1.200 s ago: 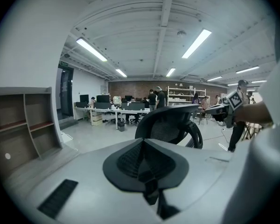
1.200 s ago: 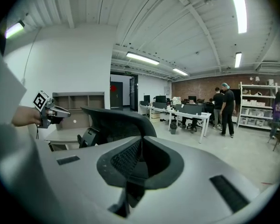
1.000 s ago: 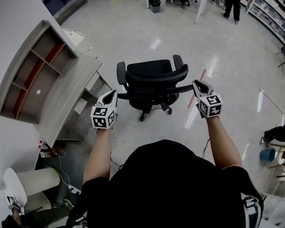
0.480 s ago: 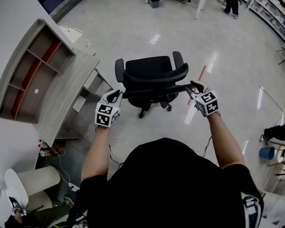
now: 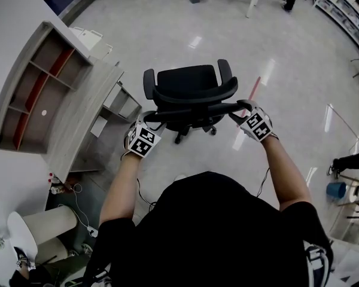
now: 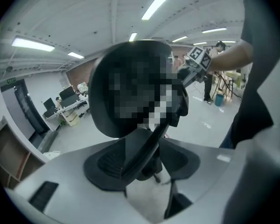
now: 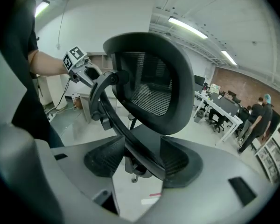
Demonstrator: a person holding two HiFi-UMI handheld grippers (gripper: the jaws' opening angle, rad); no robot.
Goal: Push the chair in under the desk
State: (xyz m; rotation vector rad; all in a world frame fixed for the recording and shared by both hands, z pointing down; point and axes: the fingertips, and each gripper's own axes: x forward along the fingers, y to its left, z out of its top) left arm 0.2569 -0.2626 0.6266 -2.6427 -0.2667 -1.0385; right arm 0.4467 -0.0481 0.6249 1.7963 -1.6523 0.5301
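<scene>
The office chair stands on the open floor beside the desk, not yet under it. The left gripper and right gripper are opening, with its rear back bar between their jaws. The next move probably needs a firm regrip, then a turn and a push toward the desk.

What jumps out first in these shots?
A black office chair stands alone at the centre of the shiny floor, backrest toward the person. The left tongs and right tongs sit at either end of its rear bar, jaws opening with the bar between them. A grey desk with shelves stands at left, apart from the chair.
</scene>
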